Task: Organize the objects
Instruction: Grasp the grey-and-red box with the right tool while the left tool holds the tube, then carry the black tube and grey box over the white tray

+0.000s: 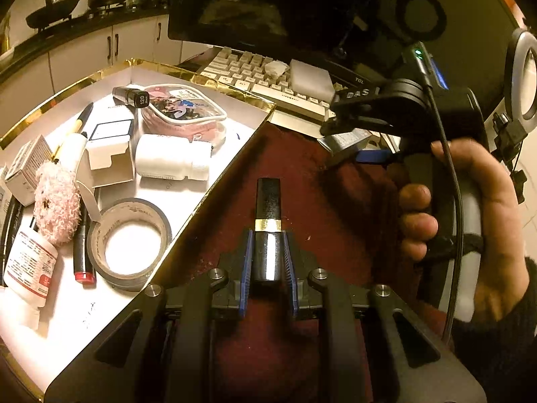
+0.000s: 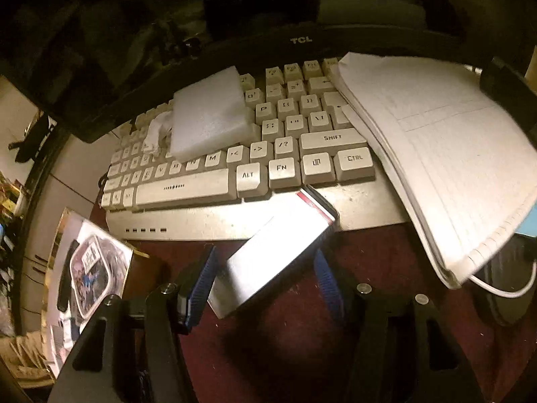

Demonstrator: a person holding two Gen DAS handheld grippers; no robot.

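Dark red desk cloth (image 1: 302,174), dim warm light. Left gripper (image 1: 268,252) clamps a black lipstick tube (image 1: 267,221), pads tight on its chrome base; gold-edged tray (image 1: 201,77) lies left of it. Right gripper (image 2: 265,268) jaws wide, a silver box (image 2: 275,252) between them, tilted onto the keyboard (image 2: 201,188) just beyond; contact unclear.

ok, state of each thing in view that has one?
left hand-held gripper: shut on lipstick tube
right hand-held gripper: open, astride small box, pads clear
small box: lying on red cloth, closed
tray: open, holding items
monitor: off
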